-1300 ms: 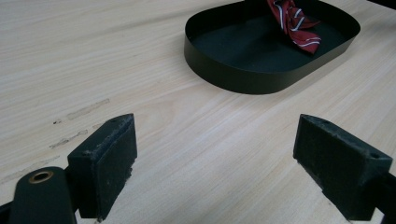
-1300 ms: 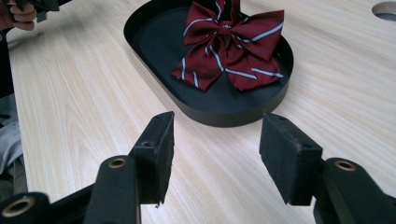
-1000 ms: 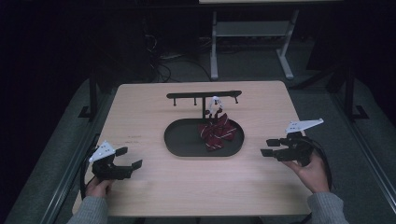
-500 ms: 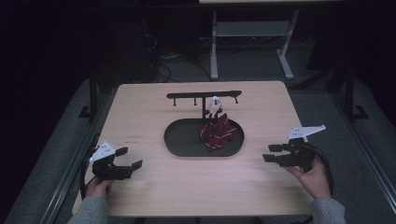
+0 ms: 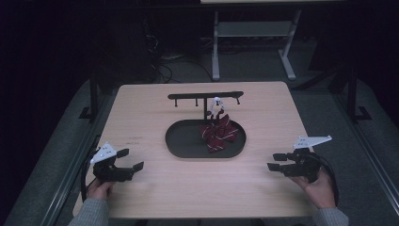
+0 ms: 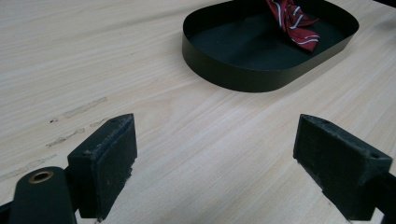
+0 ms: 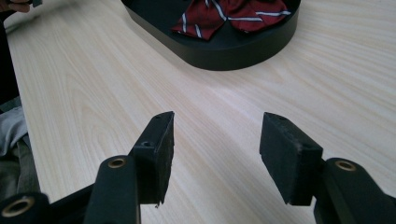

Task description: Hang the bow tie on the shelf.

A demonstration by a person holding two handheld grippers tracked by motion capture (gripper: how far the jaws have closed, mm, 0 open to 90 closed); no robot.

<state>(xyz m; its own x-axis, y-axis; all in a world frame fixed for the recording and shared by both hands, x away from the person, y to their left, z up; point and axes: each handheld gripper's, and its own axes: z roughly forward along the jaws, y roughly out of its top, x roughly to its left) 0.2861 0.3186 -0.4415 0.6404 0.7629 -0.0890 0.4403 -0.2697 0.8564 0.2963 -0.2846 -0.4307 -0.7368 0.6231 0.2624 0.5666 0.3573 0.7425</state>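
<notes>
Jaws on both sides are spread wide with nothing between them, just bare wood grain showing in the gap. From the high view, the left gripper (image 5: 126, 160) sits near the front-left corner of the counter (image 5: 141, 117), held by the person's left hand (image 5: 98, 189), and the right gripper (image 5: 278, 162) is over near the front-right edge in the right hand (image 5: 321, 187). Both point inward toward the middle, and both are well apart from the tray.

That black oval tray (image 5: 183, 141) sits about dead centre on the counter. A dark red bow tie with white stripes (image 5: 219, 133) is in its right half, kind of bunched up, with part of it rising toward the black rack (image 5: 205, 96) that stands just behind the tray. Something small and white (image 5: 217, 104) hangs from the rack's bar right above the bow tie; can't tell if the two are attached.

In the left gripper view the tray wall (image 6: 224, 70) is up ahead and the bow tie (image 6: 292, 21) is at the far side of it. Some faint scuff marks (image 6: 77, 121) show on the wood to the left. In the right gripper view the tray (image 7: 219, 51) is closer, with the bow tie (image 7: 224, 14) draped near the rim, and a grey sleeve (image 7: 11, 140) peeks in at the left edge.
</notes>
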